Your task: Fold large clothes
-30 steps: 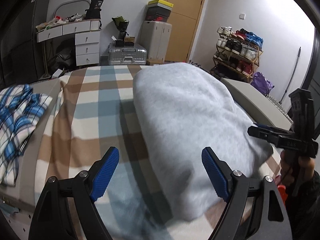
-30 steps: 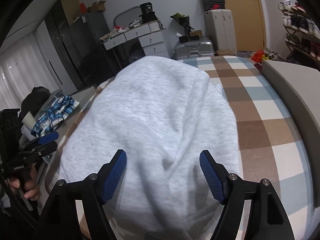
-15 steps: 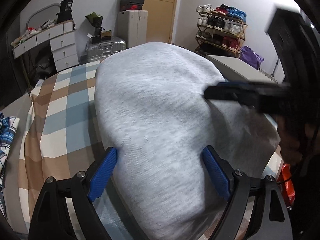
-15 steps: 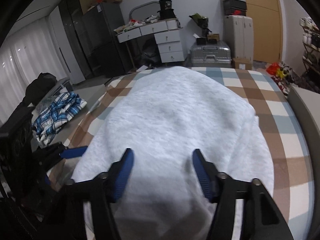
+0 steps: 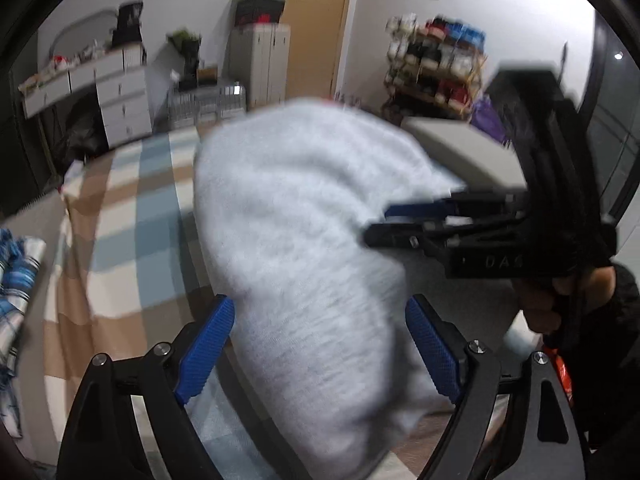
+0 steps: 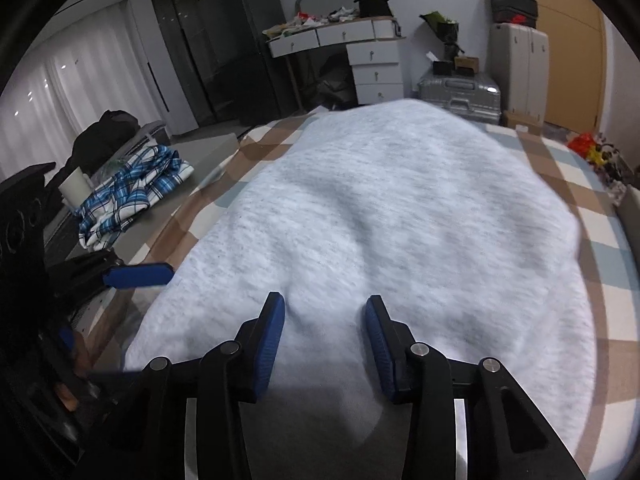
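Observation:
A large light-grey garment (image 6: 400,220) lies spread on the checked bed cover (image 6: 592,184); it also shows in the left wrist view (image 5: 304,216). My left gripper (image 5: 320,344) is open, its blue pads either side of the garment's near edge, which looks bunched and raised. My right gripper (image 6: 325,322) is partly closed around a fold of the near edge, with grey cloth in the gap between its pads. The right gripper also shows from the side in the left wrist view (image 5: 424,222), over the cloth. The left gripper's blue finger (image 6: 138,274) shows at the garment's left edge.
A blue plaid shirt (image 6: 132,188) lies on a grey surface left of the bed. Beyond the bed stand a white drawer desk (image 6: 360,52), a silver suitcase (image 6: 460,88), a shoe rack (image 5: 436,68) and a grey bed frame edge (image 5: 464,152).
My right gripper's jaws have narrowed from wide open onto the garment's near edge. Both grippers have moved in over the garment, and its near edge has lifted and bunched.

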### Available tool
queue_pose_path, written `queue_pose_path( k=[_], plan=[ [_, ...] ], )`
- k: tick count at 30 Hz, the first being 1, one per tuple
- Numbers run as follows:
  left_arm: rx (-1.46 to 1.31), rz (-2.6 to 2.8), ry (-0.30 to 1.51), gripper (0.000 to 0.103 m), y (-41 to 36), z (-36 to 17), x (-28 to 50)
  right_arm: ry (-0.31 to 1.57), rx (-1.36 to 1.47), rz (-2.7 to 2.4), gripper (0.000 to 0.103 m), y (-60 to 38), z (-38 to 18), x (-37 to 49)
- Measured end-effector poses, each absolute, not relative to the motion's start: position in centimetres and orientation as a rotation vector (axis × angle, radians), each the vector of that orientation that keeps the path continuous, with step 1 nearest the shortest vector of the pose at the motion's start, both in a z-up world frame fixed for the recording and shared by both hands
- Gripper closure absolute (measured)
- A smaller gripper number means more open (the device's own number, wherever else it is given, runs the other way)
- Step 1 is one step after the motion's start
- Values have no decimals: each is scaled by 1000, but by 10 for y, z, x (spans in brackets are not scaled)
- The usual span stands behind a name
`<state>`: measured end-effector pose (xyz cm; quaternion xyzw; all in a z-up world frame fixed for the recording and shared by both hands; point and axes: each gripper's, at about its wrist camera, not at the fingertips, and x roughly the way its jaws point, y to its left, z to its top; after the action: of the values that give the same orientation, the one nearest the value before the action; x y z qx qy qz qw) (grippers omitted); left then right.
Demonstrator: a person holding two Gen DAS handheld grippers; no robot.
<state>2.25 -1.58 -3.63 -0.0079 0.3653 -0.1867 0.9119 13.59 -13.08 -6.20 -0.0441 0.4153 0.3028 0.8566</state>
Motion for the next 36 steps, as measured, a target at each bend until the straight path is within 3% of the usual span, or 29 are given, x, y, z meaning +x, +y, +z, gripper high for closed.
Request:
queue_pose_path(
  k=[4,6,8,10,15,21,25,27,29,31,36],
  plan=[
    [10,-400,710,19,-22,-37,26,893,-73,622,62,-147,-79,134],
    [20,-396,800,19,-28,-58,44,916,-16,633,62,-157,-81,137],
    [55,-368,803,13,-31,-68,49,944,-46,612,61,-158,-75,139],
    [61,-379,821,13,-31,-64,50,948,-72,569,50,-162,-65,139],
    [23,-402,776,14,-14,-38,61,845,-18,464,41,-190,-38,158],
    [-12,-296,679,14,-8,-12,115,883,213,358,38,-213,-41,214],
    [25,-266,689,14,-18,-19,154,874,207,375,38,-196,-37,234],
    [40,-248,722,14,-25,-31,167,894,159,349,43,-186,-42,245],
    [51,-243,807,16,-32,-50,180,938,106,317,73,-180,-54,258],
    [24,-256,868,16,-32,-68,190,982,43,270,83,-177,-73,274],
    [-36,-290,943,15,-26,-72,197,994,70,297,86,-183,-88,279]
  ],
)
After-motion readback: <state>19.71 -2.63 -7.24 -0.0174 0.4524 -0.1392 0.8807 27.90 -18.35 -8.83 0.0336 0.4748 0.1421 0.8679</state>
